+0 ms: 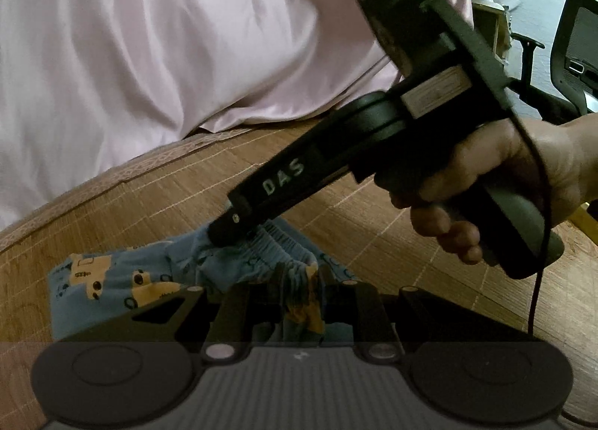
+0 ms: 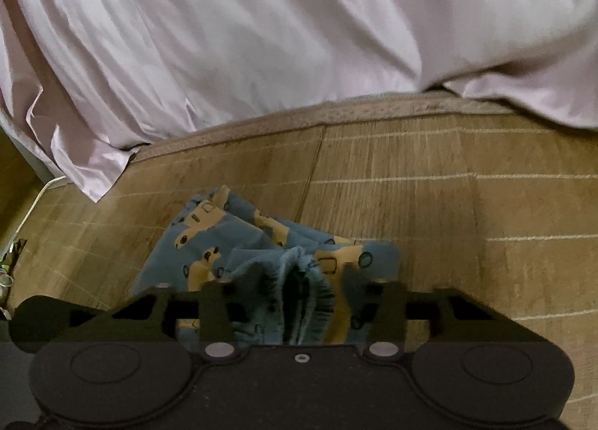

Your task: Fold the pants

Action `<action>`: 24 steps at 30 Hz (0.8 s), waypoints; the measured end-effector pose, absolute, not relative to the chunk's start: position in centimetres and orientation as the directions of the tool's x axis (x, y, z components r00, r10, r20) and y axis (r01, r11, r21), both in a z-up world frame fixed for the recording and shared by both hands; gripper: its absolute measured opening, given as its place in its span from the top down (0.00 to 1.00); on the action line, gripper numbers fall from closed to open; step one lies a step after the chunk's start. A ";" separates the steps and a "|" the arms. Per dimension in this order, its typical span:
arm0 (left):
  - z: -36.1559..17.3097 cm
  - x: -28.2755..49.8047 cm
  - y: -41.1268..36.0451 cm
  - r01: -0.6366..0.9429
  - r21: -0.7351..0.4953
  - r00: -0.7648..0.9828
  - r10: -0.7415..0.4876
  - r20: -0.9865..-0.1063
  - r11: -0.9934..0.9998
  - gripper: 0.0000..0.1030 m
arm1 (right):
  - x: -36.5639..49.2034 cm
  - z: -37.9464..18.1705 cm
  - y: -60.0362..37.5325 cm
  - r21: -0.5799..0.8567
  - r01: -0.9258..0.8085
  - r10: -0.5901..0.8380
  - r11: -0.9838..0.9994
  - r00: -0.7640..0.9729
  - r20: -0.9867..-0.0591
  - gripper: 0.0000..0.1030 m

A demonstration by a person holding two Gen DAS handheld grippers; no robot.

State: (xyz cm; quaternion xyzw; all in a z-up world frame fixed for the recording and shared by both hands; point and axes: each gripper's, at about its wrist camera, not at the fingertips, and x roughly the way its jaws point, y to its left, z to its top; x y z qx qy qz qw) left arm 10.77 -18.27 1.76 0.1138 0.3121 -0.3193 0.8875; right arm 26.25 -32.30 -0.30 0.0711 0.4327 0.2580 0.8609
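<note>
Small blue pants [image 1: 112,288] printed with yellow cars lie bunched on a woven bamboo mat [image 1: 373,228]. My left gripper [image 1: 302,277] is shut on a fold of the elastic waistband, and cloth fills the narrow gap between its fingers. My right gripper [image 1: 231,230], held by a hand [image 1: 486,183], comes in from the upper right and pinches the waistband a little further back. In the right wrist view the pants [image 2: 209,239] trail off to the left, and a gathered fold of waistband sits between the fingers of the right gripper [image 2: 303,275].
A pale pink sheet [image 1: 187,37] hangs in folds along the mat's far edge [image 2: 336,112]. A black office chair [image 1: 575,45] stands at the far right. A thin red cable [image 1: 538,280] trails from the right gripper. Bare mat [image 2: 467,206] lies right of the pants.
</note>
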 end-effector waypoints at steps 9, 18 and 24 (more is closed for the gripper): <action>4.5 10.1 -18.5 0.618 -0.014 0.632 -0.507 -0.586 0.786 0.82 | 24.9 2.4 -34.5 0.394 -0.378 0.545 0.838 0.537 -0.644 0.87; 2.6 10.8 -21.2 0.671 -0.041 0.563 -0.545 -0.621 0.740 0.81 | 24.3 1.3 -36.7 0.311 -0.351 0.461 0.883 0.532 -0.710 0.87; 1.5 12.0 -19.5 0.653 -0.160 0.486 -0.572 -0.661 0.740 0.60 | 23.8 -1.2 -37.4 0.237 -0.312 0.378 0.920 0.544 -0.749 0.58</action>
